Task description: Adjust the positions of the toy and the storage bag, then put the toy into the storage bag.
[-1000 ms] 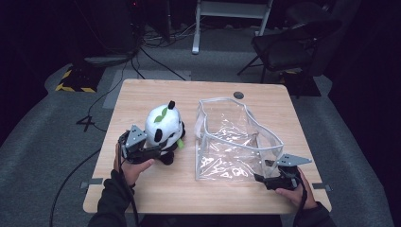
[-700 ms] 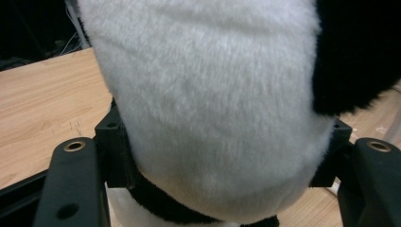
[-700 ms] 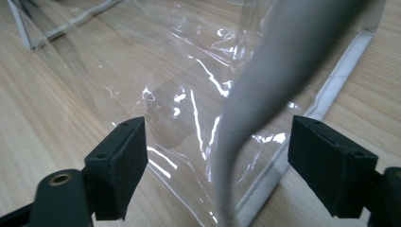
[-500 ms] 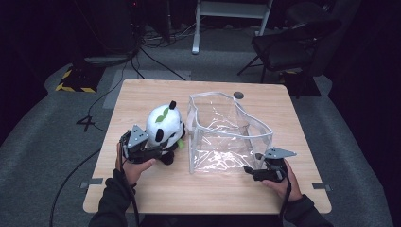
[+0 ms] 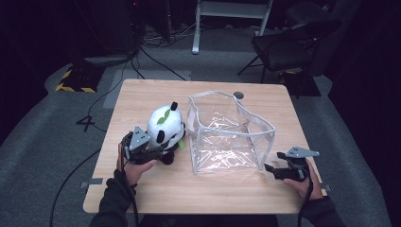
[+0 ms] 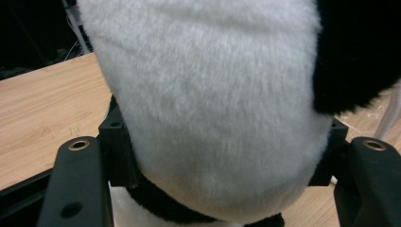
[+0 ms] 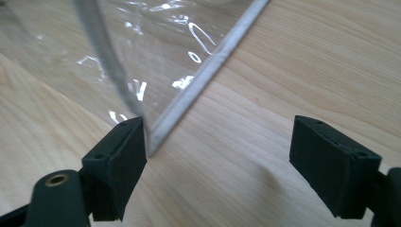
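We have the left tool (image 5: 163,150) clamped on the plush panda (image 5: 165,125), which stands on the wooden surface (image 5: 142,97) just left of the clear plastic bag (image 5: 227,135). In the left gripper view the two black jaws press into the panda's white fur (image 6: 213,109) from either side, low on the body, with a black patch of fur at the upper right. From the high view the panda sits upright, a green leaf on its head, its right flank just beside the bag's left wall; we cannot tell whether they touch.

Our right tool (image 5: 270,168) is released, its jaws spread wide and holding nothing. It sits low over the surface at the bag's near right corner. In the right gripper view one jaw rests right against the bag's white-edged bottom corner (image 7: 189,101), while the other jaw stands well apart over bare wood.

The bag stands open-topped on the surface, its rim bowed outward.
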Available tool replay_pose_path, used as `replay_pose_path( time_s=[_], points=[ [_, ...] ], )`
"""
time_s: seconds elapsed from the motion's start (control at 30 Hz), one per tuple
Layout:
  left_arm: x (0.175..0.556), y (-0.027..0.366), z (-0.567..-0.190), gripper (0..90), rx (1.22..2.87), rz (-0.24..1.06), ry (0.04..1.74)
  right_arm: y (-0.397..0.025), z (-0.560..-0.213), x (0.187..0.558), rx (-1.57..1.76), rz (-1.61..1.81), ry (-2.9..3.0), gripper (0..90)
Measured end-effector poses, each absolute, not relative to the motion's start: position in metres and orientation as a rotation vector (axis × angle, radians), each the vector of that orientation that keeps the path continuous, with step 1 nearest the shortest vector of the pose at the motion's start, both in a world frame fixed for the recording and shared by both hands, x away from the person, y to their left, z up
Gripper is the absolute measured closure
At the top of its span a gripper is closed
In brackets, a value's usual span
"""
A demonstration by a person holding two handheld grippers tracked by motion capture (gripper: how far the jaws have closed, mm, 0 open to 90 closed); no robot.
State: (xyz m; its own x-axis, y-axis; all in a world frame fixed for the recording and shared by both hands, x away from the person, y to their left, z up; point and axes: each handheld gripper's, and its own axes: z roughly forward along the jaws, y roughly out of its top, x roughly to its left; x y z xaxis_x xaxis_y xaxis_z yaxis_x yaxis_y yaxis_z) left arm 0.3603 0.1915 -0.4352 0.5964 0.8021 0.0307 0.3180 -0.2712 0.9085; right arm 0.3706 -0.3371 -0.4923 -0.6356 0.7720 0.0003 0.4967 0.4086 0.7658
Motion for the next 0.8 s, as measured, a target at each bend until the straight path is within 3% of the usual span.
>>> replay_pose_path(
  time_s=[0.53,0.8],
  points=[
    [0.358,0.193,-0.437,32.8,1.842,0.626,0.904,-0.359,-0.503,0.380,1.200,1.031,2.297,22.8],
    [0.353,0.185,-0.435,40.6,1.804,0.687,0.934,-0.356,-0.505,0.379,1.185,1.022,2.284,20.0]
  ],
)
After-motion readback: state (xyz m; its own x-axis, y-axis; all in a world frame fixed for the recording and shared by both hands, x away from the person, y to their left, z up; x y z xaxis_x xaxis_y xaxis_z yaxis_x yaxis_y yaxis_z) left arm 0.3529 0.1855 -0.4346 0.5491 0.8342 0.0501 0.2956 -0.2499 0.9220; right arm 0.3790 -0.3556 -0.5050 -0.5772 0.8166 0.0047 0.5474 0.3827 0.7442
